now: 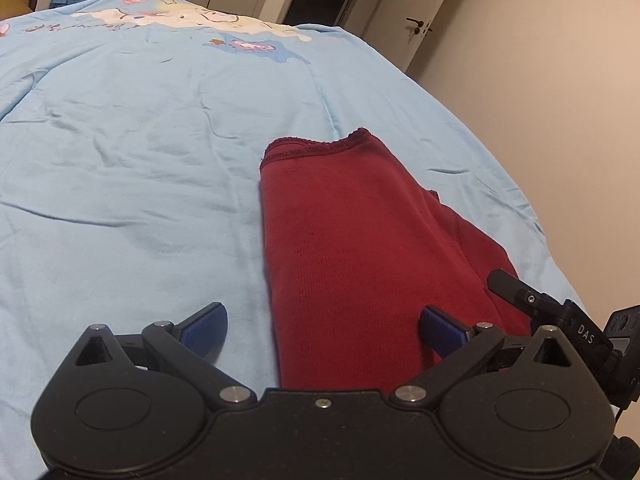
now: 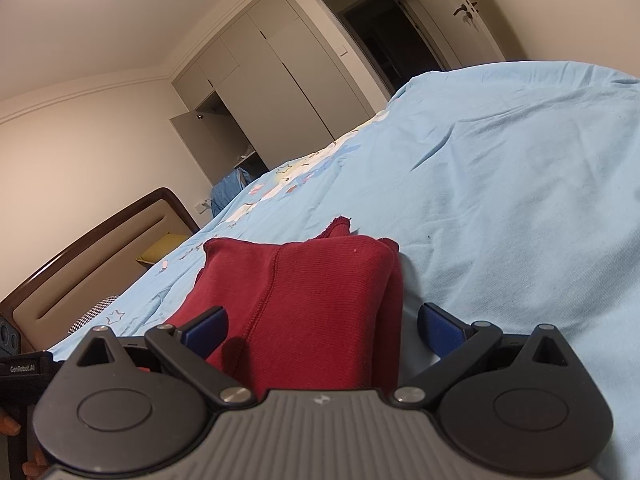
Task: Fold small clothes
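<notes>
A dark red knitted garment (image 1: 352, 232) lies folded into a narrow strip on the light blue bedsheet (image 1: 132, 152). In the left wrist view my left gripper (image 1: 324, 330) is open, its blue pads spread wide over the garment's near end without gripping it. The other gripper's black finger pokes in at the right edge. In the right wrist view the same red garment (image 2: 312, 300) fills the gap of my right gripper (image 2: 324, 330), which also stands open; its left pad rests over the cloth, its right pad over the sheet (image 2: 500, 220).
The bed's right edge (image 1: 552, 248) drops off toward a beige wall. A door (image 1: 404, 12) with a red paper decoration stands beyond the bed. In the right wrist view, white wardrobes (image 2: 272, 92), a dark doorway and a wooden headboard (image 2: 96, 248) appear.
</notes>
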Tool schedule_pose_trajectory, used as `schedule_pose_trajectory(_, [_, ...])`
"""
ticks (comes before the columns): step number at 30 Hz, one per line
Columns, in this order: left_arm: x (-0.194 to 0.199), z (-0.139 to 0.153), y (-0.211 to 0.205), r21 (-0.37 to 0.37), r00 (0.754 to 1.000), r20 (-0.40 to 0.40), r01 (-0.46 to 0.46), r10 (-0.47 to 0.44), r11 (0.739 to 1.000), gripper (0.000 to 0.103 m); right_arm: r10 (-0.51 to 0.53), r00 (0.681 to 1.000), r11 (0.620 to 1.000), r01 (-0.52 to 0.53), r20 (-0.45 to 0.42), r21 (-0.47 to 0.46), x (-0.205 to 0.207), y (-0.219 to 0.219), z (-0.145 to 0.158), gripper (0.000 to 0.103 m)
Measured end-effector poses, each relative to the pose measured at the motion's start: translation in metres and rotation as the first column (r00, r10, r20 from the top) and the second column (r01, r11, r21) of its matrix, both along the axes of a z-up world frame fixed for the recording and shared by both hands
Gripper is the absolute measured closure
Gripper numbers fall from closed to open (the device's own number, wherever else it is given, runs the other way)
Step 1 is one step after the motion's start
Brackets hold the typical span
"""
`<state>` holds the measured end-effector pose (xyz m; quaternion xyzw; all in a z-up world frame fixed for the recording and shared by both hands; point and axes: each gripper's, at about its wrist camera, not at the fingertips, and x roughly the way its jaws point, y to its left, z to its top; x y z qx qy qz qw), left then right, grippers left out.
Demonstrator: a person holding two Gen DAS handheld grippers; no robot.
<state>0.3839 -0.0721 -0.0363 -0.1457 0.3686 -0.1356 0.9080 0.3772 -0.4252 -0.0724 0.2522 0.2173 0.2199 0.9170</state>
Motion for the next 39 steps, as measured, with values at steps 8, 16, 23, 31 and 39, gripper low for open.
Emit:
schedule_pose_trajectory(8, [0.006,-0.002,-0.001,0.004,1.000,-0.017,-0.019,0.020,1.000,0.001,0.000,1.000,1.000,0.000,0.001,0.005,0.000,0.000,0.000,0.000])
schedule_pose_trajectory(16, [0.006,-0.001,0.000,0.000,0.999,-0.031,-0.031,0.031,1.000,0.001,-0.001,1.000,1.000,0.001,0.010,0.005,-0.003,-0.001,0.001,0.001])
schedule_pose_trajectory(23, [0.009,0.004,-0.005,0.040,0.998,-0.060,-0.027,0.030,0.999,0.003,-0.031,0.999,0.999,0.031,0.011,0.013,-0.006,-0.003,0.000,0.025])
schedule_pose_trajectory(31, [0.009,0.006,-0.007,0.030,0.998,-0.064,0.007,-0.005,1.000,0.021,-0.033,0.999,0.999,0.033,0.011,0.037,-0.008,-0.005,-0.002,0.050])
schedule_pose_trajectory(39, [0.004,0.009,-0.013,0.047,0.999,-0.036,0.031,-0.030,0.998,0.037,-0.038,0.998,0.999,0.038,0.049,-0.011,-0.014,0.003,0.002,0.074])
